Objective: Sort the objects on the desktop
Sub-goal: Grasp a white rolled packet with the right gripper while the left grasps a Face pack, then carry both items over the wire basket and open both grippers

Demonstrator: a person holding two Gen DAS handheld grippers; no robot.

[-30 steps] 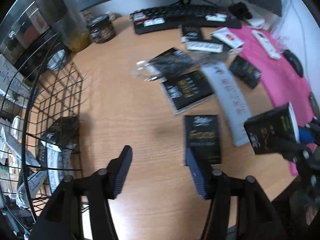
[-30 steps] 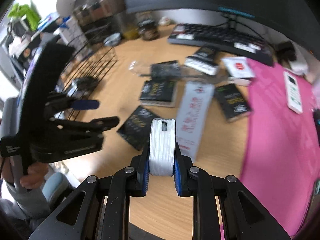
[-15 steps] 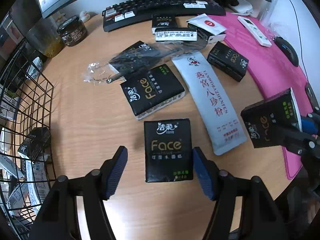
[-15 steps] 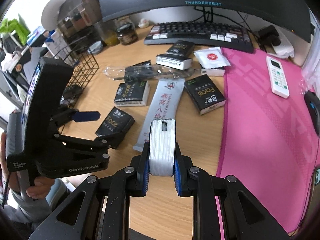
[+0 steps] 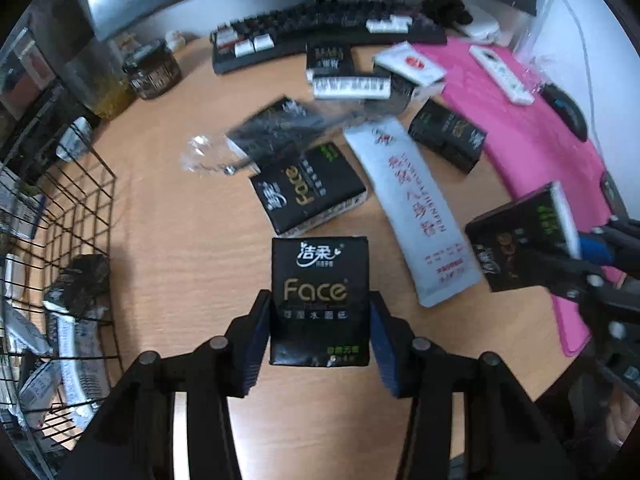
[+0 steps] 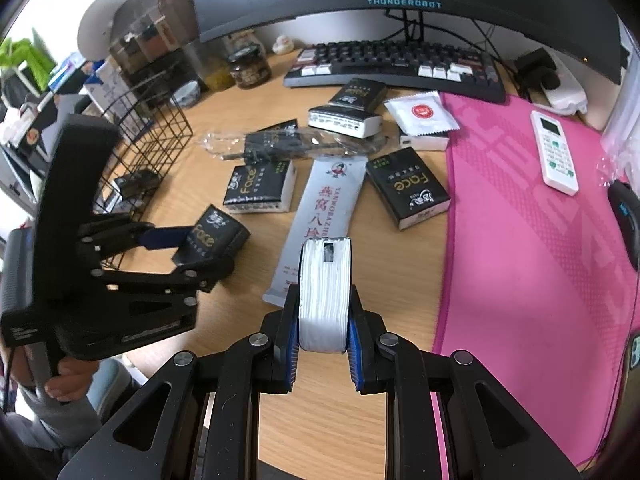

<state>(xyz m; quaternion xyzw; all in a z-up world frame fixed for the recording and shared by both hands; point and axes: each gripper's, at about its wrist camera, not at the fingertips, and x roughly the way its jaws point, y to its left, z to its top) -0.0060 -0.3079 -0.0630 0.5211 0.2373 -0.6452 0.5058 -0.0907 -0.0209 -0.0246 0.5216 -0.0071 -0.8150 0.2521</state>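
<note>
Left gripper [image 5: 319,332], lower centre: jaws have just been closing and now pinch a black Face tissue pack [image 5: 319,300] on the wooden desk [image 5: 168,240]. Right gripper [image 6: 325,320], lower centre: clamped on a white-edged tissue pack [image 6: 325,292].

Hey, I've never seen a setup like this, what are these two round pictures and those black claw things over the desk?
No robot here: a person holds a two-finger grabber in each hand, each carrying a fisheye camera looking along its fingers.

The left-hand view shows the left tongs, which have just been closing, now around a black Face tissue pack on the wooden desk.

The right-hand view shows the right tongs shut on another tissue pack, seen edge-on as white.

More tissue packs, a long white sachet, a keyboard, a pink mat with a remote control and a wire basket holding a few items lie around.
</note>
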